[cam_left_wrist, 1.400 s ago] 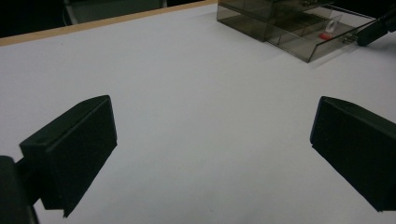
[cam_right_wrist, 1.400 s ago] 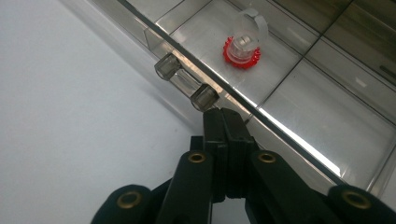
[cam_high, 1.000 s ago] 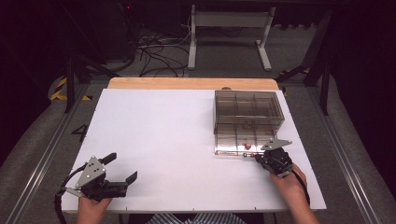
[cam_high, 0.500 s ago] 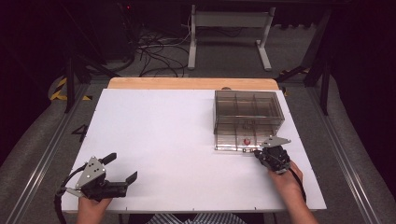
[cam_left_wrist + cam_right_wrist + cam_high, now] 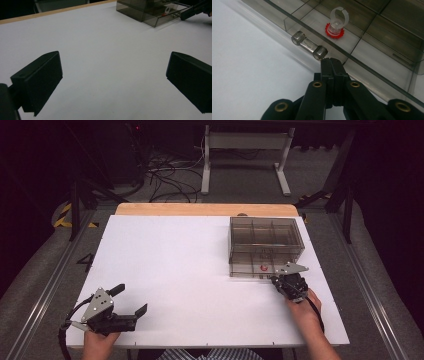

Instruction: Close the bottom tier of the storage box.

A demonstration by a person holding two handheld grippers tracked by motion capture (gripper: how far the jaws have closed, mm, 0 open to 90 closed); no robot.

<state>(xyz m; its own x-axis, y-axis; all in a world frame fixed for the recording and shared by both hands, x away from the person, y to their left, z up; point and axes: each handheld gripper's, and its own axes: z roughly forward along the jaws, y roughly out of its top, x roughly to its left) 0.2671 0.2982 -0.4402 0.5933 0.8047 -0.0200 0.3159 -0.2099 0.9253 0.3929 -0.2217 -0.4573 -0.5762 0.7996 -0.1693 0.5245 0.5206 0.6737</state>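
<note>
Since a second ago the right gripper has edged slightly toward the front edge of the smoky transparent plastic compartment box, while the left gripper has kept its place near the table's front left corner.

In the high view, the box sits on the right half of the white table top, its near section lying low toward the person. A small red-and-clear piece lies inside that near section. The right gripper's tips are at the box's near edge; the left gripper rests well apart from it, its jaws spread.

In the left gripper view, the two black jaws stand wide apart with only bare white table between them: released. The box shows at the far top right, with the right gripper just beside it.

In the right gripper view, the jaws are pressed together, clenched on nothing, their tips just beside the clear cylindrical bar handle on the box's front wall, touching or nearly so. Beyond the wall, a clear open plastic ring on a red toothed base stands upright in the near compartment.
</note>
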